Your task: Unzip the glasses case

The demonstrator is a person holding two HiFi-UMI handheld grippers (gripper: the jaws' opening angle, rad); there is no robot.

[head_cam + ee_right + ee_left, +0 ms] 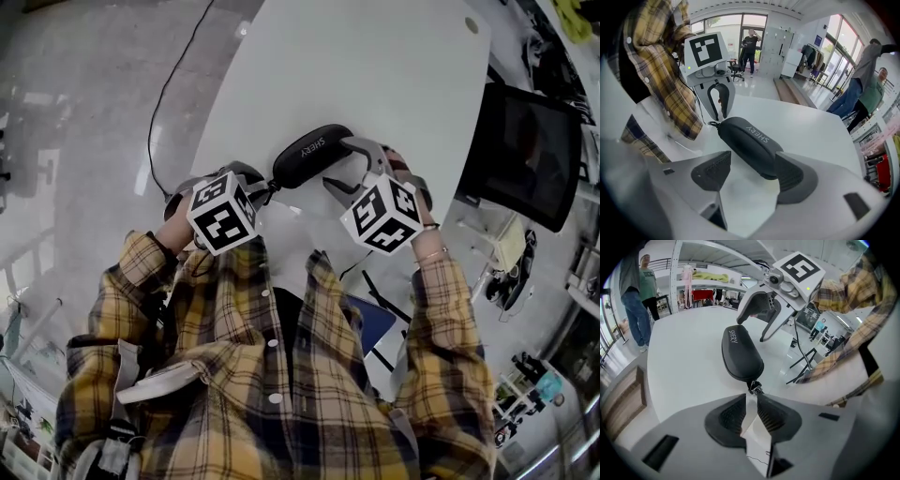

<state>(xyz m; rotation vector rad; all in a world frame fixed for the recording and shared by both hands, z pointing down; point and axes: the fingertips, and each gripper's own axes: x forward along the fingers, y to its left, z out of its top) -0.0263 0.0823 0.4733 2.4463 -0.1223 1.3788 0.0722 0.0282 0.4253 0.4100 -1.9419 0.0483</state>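
Note:
A black zipped glasses case point(312, 153) printed SHERY lies on the white table point(375, 66) between both grippers. In the left gripper view the case point(740, 352) points away from me, and its small metal zipper pull point(754, 388) sits at the tips of my left gripper point(751, 395), whose jaws are pinched almost together on it. My right gripper point(752, 157) is open, and the far end of the case point(750, 140) lies between its jaws, against the right pad point(790, 176). Seen from the head, the left gripper point(269, 190) and right gripper point(342, 169) flank the case.
A dark screen point(530, 155) stands at the table's right edge. A blue flat item point(373, 321) and dark cables lie on the table close to my body. A black cable point(173, 84) runs over the floor on the left. People stand far off in the room point(635, 305).

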